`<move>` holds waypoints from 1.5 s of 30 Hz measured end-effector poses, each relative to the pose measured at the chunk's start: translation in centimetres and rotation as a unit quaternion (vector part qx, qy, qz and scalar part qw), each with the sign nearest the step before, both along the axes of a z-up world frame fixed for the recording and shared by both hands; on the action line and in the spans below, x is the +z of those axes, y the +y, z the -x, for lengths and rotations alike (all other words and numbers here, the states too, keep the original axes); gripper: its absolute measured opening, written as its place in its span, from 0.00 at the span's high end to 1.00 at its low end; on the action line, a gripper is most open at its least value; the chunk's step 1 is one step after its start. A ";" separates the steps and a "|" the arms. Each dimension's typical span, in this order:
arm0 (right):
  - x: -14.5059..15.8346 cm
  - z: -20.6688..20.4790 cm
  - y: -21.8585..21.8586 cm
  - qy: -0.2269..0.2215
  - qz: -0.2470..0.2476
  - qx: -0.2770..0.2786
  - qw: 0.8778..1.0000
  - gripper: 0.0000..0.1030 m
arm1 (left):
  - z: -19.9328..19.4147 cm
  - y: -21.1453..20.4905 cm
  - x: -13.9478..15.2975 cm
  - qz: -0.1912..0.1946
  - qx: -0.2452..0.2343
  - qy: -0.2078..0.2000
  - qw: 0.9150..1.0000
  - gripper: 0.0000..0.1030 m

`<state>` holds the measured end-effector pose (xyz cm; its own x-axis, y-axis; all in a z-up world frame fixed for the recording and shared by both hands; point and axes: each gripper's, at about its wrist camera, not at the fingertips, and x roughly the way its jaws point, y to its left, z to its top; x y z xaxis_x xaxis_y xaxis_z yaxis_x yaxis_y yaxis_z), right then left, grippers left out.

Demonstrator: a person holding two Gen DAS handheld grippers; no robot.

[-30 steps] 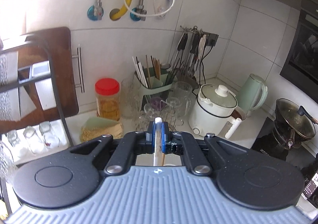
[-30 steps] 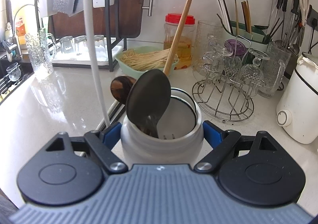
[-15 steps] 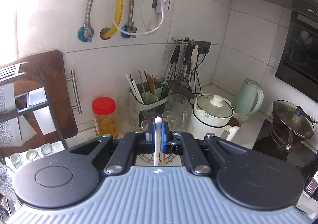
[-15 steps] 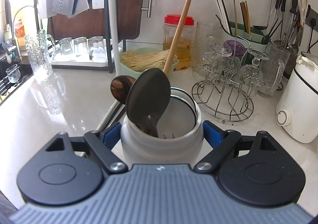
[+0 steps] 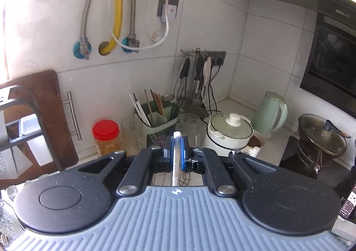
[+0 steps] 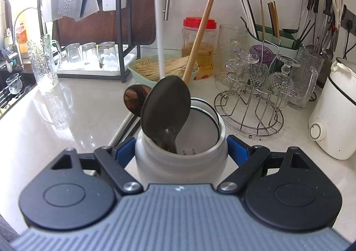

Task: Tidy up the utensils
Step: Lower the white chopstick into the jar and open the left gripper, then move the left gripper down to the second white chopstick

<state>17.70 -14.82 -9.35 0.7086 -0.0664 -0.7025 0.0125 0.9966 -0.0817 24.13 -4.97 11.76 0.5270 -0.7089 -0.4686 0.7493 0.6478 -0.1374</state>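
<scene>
Crowded kitchen surface (image 6: 73, 117), tiled wall behind; right claw (image 6: 181, 153) clamped around the white crock (image 6: 181, 162), spoons and a wooden handle (image 6: 200, 33) standing inside; left claw (image 5: 175, 150) pinched together on a white-handled utensil (image 5: 176, 157), carried higher than a second ago; seen from the right wrist, white shaft (image 6: 159, 17) swung from the left edge to directly above the crock's mouth, now near upright; probably lined up for lowering in, with the dark spoon bowl (image 6: 166, 104) crowding the opening.

Counter (image 6: 73, 122) left of the jar (image 6: 181, 159) lies open; glass rack (image 6: 249, 115) crowds its right.
</scene>
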 end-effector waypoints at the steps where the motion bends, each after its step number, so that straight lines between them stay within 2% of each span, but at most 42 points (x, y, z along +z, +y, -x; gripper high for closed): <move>1: 0.0 0.0 0.0 0.000 0.000 0.000 1.000 0.13 | -0.1 -0.2 -0.2 -0.002 -0.002 0.003 1.000 0.94; 9: 0.0 0.0 0.0 0.000 0.000 0.000 1.000 0.13 | -0.8 -1.8 -3.0 -0.025 -0.008 0.031 0.999 0.94; 14: 0.0 0.0 0.0 0.002 0.000 0.000 1.000 0.13 | -1.8 -2.9 -4.9 -0.046 -0.009 0.063 0.997 0.94; 25: 0.0 -0.1 -0.1 0.005 -0.002 0.003 1.000 0.13 | -5.5 -5.0 -10.1 -0.099 0.003 0.182 0.978 0.94; 32: 0.0 -0.1 -0.2 0.006 -0.003 0.006 1.000 0.13 | -6.0 -5.5 -10.4 -0.104 0.014 0.195 0.975 0.93; 38: 0.0 -0.1 -0.2 0.005 -0.002 0.007 1.000 0.13 | -6.3 -5.0 -10.1 -0.086 0.020 0.205 0.975 0.92; 39: 0.0 -0.1 -0.2 0.006 -0.002 0.007 1.000 0.13 | -6.3 -4.8 -10.0 -0.082 0.023 0.204 0.975 0.91; 41: 0.0 -0.2 -0.2 0.007 -0.002 0.007 1.000 0.13 | -6.3 -4.2 -9.8 -0.070 0.031 0.203 0.976 0.74; 42: 0.0 -0.2 -0.2 0.009 -0.001 0.008 1.000 0.13 | -6.3 -3.8 -9.6 -0.063 0.038 0.201 0.977 0.71; 45: 0.0 -0.2 -0.2 0.012 0.000 0.010 1.000 0.13 | -6.1 -2.3 -9.7 -0.045 0.059 0.199 0.977 0.68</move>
<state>17.94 -15.03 -9.31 0.6930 -0.0522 -0.7191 -0.0089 0.9967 -0.0809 30.21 -7.22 2.04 0.3657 -0.6014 -0.7104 0.5674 0.7491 -0.3420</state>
